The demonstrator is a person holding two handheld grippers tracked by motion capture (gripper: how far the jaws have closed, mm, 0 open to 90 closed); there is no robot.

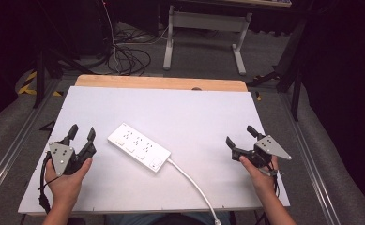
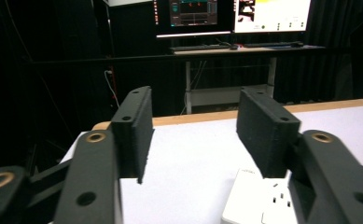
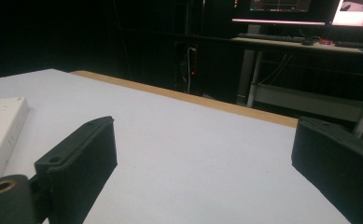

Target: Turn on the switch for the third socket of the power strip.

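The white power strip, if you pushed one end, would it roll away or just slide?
The power strip looks flat and boxy, lying on its broad face, so it would probably slide or pivot, not roll. Its smooth plastic on the smooth white table may slip easily. The white cable trailing off the near edge looks floppy and might drag or tug it sideways.

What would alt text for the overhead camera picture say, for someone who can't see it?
A white power strip lies at an angle on a white table, its cord trailing toward the near edge. A person's hands hold the left gripper and the right gripper on either side of it, fingers apart, touching nothing.
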